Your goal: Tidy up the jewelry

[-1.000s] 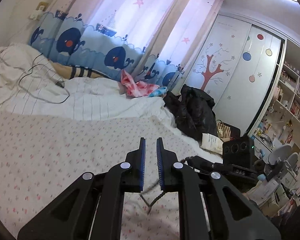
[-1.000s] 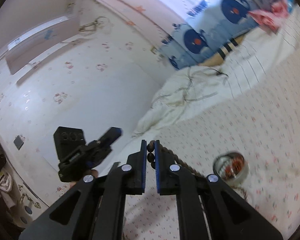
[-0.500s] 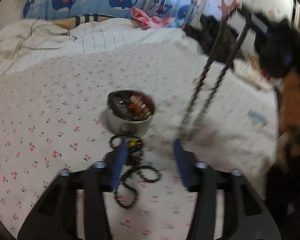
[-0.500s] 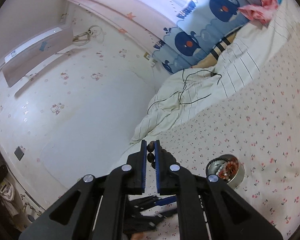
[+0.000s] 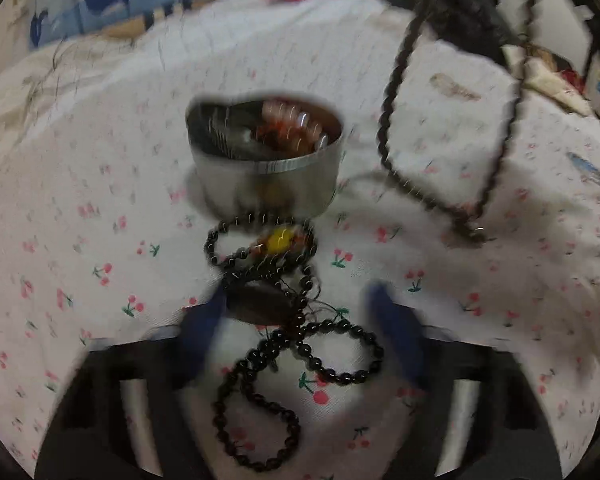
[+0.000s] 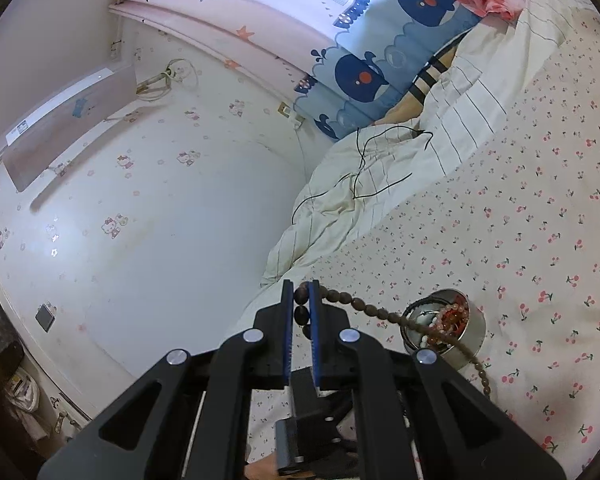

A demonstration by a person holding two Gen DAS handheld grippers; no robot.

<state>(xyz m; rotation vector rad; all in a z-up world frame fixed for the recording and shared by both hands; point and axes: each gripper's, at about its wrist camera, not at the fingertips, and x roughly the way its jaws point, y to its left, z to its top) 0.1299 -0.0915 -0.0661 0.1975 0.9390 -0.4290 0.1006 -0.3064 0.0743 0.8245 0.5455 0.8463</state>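
A round metal tin (image 5: pixel 266 156) with pink and red beads inside stands on the cherry-print bedsheet; it also shows in the right wrist view (image 6: pixel 446 326). A black bead necklace (image 5: pixel 284 340) with a yellow bead lies coiled in front of the tin. My left gripper (image 5: pixel 300 320) is open, its blue pads either side of the black necklace, just above it. My right gripper (image 6: pixel 301 300) is shut on a brown bead necklace (image 6: pixel 364 306), which hangs down past the tin and shows as a long loop in the left wrist view (image 5: pixel 392 120).
A striped white duvet (image 6: pixel 380 184) with a thin black cable lies at the bed's head. A whale-print curtain (image 6: pixel 372 64) hangs behind. Dark clothes (image 5: pixel 468 8) lie at the far bed edge. A wall (image 6: pixel 160 220) is at the left.
My left gripper has swung down from facing the room to above the tin, opened, and come closer to the black necklace. My right gripper has stayed shut on the brown necklace.
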